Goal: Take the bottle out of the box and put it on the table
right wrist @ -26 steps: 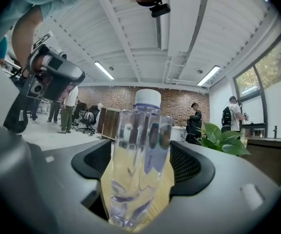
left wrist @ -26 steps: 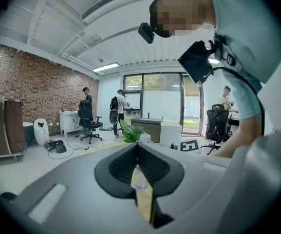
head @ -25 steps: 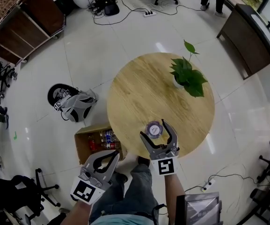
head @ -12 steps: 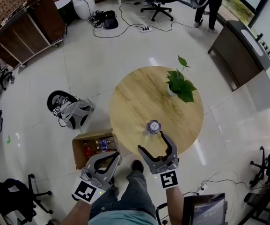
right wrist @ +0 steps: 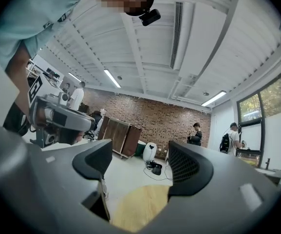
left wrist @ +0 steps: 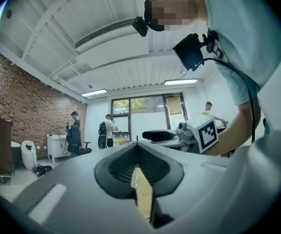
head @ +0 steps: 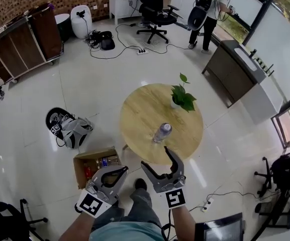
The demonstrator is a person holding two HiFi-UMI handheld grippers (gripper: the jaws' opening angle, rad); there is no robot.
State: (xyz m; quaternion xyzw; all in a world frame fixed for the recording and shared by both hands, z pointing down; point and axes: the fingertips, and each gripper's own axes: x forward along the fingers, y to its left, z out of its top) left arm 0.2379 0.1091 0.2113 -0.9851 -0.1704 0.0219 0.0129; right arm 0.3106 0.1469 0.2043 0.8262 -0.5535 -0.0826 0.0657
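One clear plastic bottle (head: 162, 132), standing on the round wooden table (head: 139, 109), toward its near side, clear of both grippers. One cardboard box (head: 79, 172) on the floor, near left of the table, more bottles (head: 102, 161) inside. Right gripper (head: 156, 157): jaws wide apart, empty. Left gripper (head: 123, 168): jaws together, nothing held. Bottle likely light, smooth, thin-walled and easily dented; best taken round the mid-body, gently.
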